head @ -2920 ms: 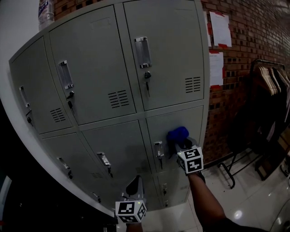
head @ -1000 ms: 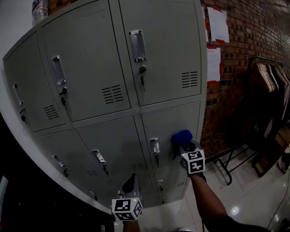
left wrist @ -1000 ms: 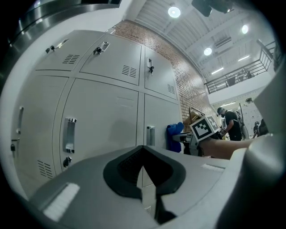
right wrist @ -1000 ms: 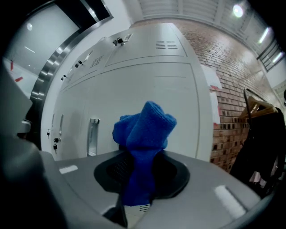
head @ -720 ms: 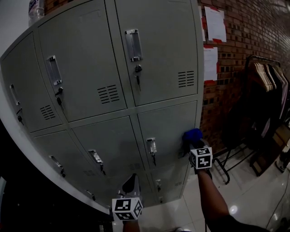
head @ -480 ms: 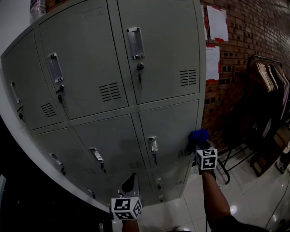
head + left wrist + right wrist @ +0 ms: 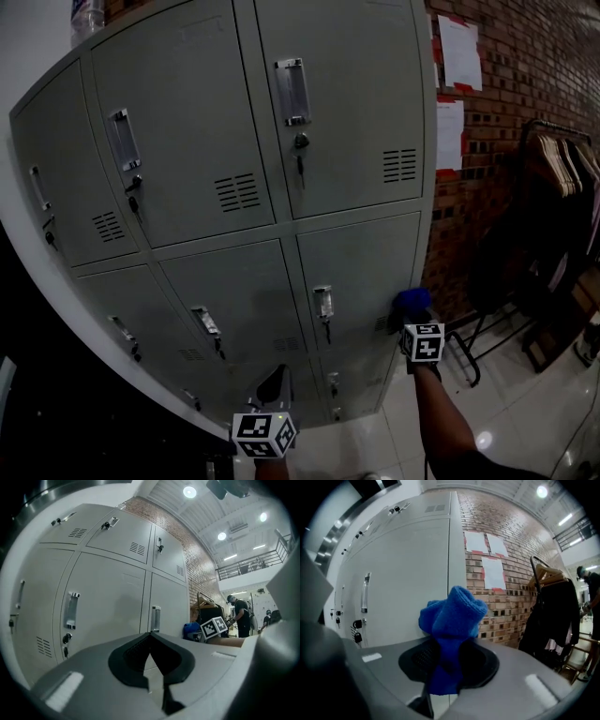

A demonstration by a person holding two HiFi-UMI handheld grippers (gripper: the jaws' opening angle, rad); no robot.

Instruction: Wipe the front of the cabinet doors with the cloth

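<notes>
A tall grey metal cabinet (image 7: pixel 234 187) with several rows of small doors, each with a handle, a lock and a vent, filled most of the head view. The right hand-held gripper (image 7: pixel 447 665) was clamped on a bright blue cloth (image 7: pixel 452 613), which bulged out in a folded wad above the jaws. The cloth sat at the far right edge of a second-row door (image 7: pixel 361 277), low on that door and to the right of its handle (image 7: pixel 323 303); whether it pressed on the metal could not be told. A bare forearm (image 7: pixel 441 422) reached up to this gripper from the lower right. The left hand-held gripper (image 7: pixel 150 651) hung lower, in front of the bottom doors and apart from them, its jaws together with nothing between them. Right of the cabinet stood a brick wall (image 7: pixel 511 103) with sheets of paper (image 7: pixel 459 52) pinned to it, and a rack of dark clothes (image 7: pixel 562 187) over a shiny floor (image 7: pixel 511 422).
</notes>
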